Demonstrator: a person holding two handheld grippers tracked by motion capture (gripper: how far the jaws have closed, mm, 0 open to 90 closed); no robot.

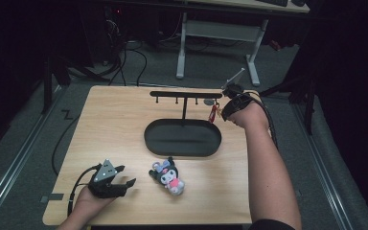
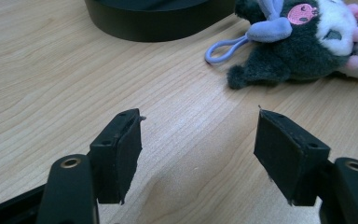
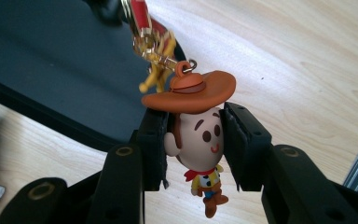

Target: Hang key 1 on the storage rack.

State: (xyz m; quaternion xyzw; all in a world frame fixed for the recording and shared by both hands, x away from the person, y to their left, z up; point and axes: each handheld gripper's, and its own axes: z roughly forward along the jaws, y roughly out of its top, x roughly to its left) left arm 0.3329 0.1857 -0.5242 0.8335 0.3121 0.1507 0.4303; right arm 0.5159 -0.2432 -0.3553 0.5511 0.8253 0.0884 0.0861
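The right gripper (image 3: 193, 144) is pinching the cowboy keychain (image 3: 200, 135) by its round head, one black jaw pressing on each cheek, with the orange hat sitting just above the jaw tops and the little body dangling below them. From the loop on the hat a gold clasp (image 3: 156, 49) and a red strap (image 3: 137, 11) are running up and out of the top of the right gripper view. In the high view the right gripper (image 1: 230, 103) is reaching the far right end of the black hanger stand (image 1: 184, 94), and the strap is showing as a red streak just under the right tip of the stand's crossbar; whether the strap is already sitting on a peg is too small to tell. The stand's oval tray base (image 1: 155, 143) is lying below and to the left of the figure.

The left gripper (image 2: 198, 154) is waiting on the near side of the stand, jaws spread wide with nothing between them, hovering low over the wooden table (image 2: 51, 84). Just beyond it, between it and the stand's base, the dark plush keychain (image 2: 303, 44) is lying on its side, its lilac loop (image 2: 223, 49) flat on the table and pointing toward the base.

The step in hand looks like hanging the cowboy on the stand. Next, the strap's loop probably needs seating on a peg before the jaws are letting go, and the plush then needs picking up, most likely by that loop.
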